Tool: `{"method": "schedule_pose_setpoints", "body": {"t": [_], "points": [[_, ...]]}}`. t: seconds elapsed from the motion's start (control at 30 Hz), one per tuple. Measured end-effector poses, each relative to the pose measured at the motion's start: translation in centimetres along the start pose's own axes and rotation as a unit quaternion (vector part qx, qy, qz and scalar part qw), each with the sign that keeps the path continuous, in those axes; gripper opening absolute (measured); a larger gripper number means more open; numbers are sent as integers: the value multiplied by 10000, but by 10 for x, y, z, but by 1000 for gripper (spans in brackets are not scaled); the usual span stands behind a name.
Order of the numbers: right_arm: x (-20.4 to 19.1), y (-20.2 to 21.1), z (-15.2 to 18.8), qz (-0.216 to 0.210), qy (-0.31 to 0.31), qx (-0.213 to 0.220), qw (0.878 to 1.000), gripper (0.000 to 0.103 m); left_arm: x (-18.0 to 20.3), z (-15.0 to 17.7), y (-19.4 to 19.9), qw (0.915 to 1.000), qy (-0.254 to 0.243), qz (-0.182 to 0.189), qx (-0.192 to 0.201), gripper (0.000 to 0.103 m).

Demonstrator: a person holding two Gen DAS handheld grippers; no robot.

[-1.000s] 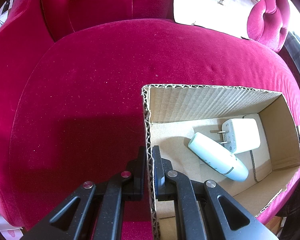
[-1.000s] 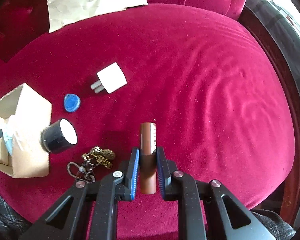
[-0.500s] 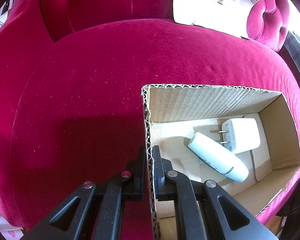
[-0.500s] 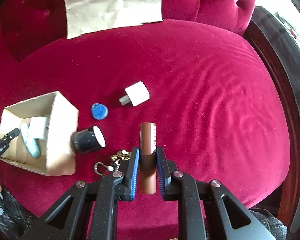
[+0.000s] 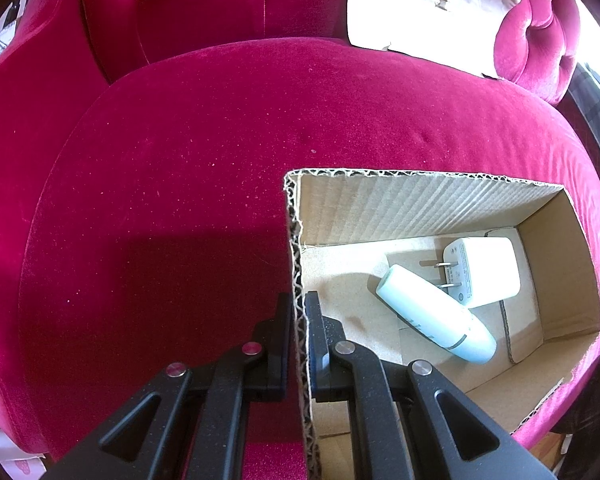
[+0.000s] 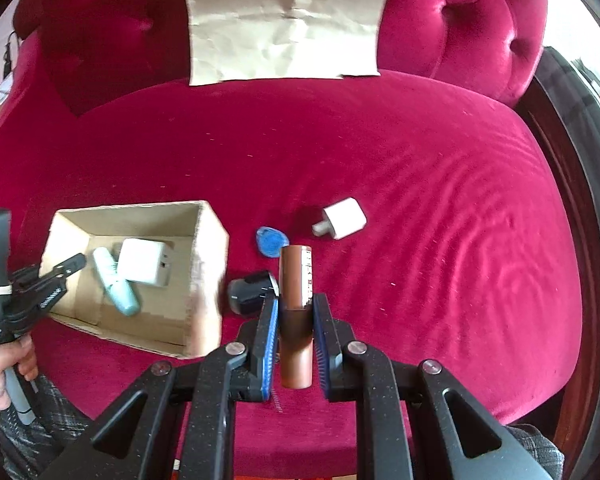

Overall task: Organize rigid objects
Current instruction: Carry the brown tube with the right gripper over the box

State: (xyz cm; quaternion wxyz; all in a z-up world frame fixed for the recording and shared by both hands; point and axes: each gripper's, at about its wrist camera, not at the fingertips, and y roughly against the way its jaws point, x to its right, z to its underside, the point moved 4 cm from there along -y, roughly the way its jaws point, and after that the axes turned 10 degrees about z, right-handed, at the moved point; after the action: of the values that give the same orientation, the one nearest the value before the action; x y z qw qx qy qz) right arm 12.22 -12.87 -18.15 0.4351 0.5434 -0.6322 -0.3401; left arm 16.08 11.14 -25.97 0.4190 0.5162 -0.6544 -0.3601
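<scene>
My right gripper (image 6: 295,304) is shut on a brown tube (image 6: 295,280) and holds it above the red velvet seat. Below it lie a black cylinder (image 6: 250,292), a blue cap (image 6: 271,241) and a small white plug (image 6: 343,223). My left gripper (image 5: 299,300) is shut on the left wall of the cardboard box (image 5: 420,200); in the right wrist view it shows as the left gripper (image 6: 76,261) at the rim of the box (image 6: 208,264). Inside the box lie a pale blue tube (image 5: 434,317) and a white charger (image 5: 482,270).
A crumpled sheet of brown paper (image 6: 286,20) leans on the tufted backrest. The seat's dark wooden edge (image 6: 572,184) runs down the right. A hand (image 6: 4,376) holds the left gripper's handle at the lower left, over checked fabric.
My right gripper has risen with the brown tube and swung left, so the box and the loose items now sit lower and nearer the middle. The keyring is hidden behind it. The left gripper has not moved.
</scene>
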Motion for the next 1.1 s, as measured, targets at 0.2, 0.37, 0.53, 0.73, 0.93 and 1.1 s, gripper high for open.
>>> {"method": "schedule_pose_setpoints", "body": {"t": [0.2, 0.37, 0.53, 0.73, 0.93, 1.1], "points": [[-26, 6, -6, -148, 253, 81, 9995, 17, 0, 0, 0, 10000, -5, 1, -1, 6], [-51, 10, -9, -266, 438, 159, 9986, 17, 0, 0, 0, 10000, -5, 1, 0, 6], [-73, 9, -12, -370, 612, 195, 9972, 17, 0, 0, 0, 10000, -3, 4, -2, 6], [-94, 1, -14, -417, 713, 150, 9965, 17, 0, 0, 0, 10000, -8, 4, -2, 6], [-110, -7, -14, -471, 745, 145, 9960, 17, -1, 0, 0, 10000, 0, 11, -1, 6], [-122, -15, -13, -513, 741, 67, 9959, 17, -1, 0, -1, 10000, -8, 9, -2, 6]]}}
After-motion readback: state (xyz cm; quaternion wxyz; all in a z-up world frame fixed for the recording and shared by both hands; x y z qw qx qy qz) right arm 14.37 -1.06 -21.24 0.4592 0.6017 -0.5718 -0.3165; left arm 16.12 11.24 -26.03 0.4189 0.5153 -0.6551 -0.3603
